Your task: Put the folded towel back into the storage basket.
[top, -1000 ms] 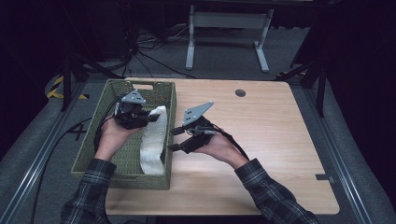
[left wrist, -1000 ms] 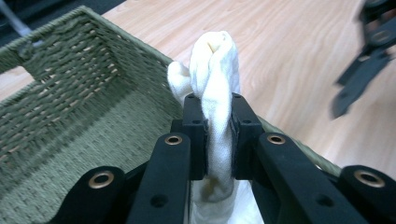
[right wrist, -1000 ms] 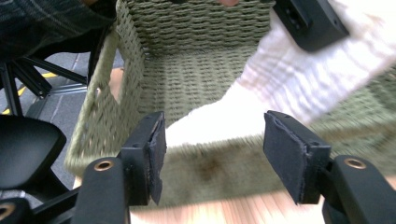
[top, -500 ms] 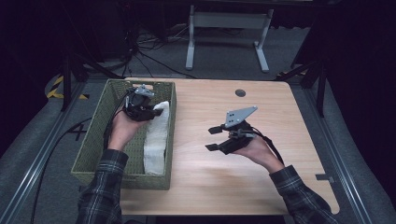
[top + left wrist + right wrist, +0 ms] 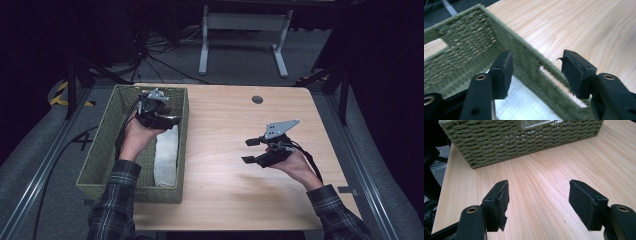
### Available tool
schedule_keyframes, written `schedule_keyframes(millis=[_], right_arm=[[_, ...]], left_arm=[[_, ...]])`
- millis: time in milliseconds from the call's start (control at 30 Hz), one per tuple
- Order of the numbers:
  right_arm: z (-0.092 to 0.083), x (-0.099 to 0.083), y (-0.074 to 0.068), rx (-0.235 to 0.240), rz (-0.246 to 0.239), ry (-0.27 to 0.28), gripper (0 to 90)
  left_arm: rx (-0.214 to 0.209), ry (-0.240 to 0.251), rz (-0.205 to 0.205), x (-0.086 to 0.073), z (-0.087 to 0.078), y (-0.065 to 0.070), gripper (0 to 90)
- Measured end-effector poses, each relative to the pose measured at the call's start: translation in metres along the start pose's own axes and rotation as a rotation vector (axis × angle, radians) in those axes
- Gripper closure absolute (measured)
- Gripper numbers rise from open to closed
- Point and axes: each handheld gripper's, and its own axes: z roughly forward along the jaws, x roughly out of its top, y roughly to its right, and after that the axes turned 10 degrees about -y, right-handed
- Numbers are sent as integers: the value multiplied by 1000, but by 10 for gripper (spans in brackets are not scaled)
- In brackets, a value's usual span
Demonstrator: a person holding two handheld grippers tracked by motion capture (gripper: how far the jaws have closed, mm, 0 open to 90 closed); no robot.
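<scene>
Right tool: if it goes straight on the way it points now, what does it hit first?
The right tool is open with nothing between its jaws and points over bare table toward the green woven basket. Most likely it meets the basket's side wall first, though a slight downward tilt could bring it onto the tabletop sooner.

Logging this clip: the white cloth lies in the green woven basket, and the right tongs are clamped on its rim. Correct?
Not quite. The white cloth does lie in the green woven basket, but the right tongs stand open and empty over bare tabletop, apart from the basket, as the high view shows.
</scene>
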Motion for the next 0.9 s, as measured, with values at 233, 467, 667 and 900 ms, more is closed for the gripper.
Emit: schedule_keyframes(millis=[233, 467, 667, 900], right_arm=[[-5, -15, 5, -13, 6, -19, 326], [-10, -26, 7, -27, 14, -53, 296], [-15, -40, 6, -35, 29, -58, 297], [-18, -57, 4, -46, 44, -84, 279]], left_arm=[[-34, 25, 18, 5, 1, 26, 335], [-68, 38, 26, 11, 3, 54, 290], [-92, 44, 27, 17, 13, 75, 261], [-112, 45, 39, 21, 24, 105, 242]])
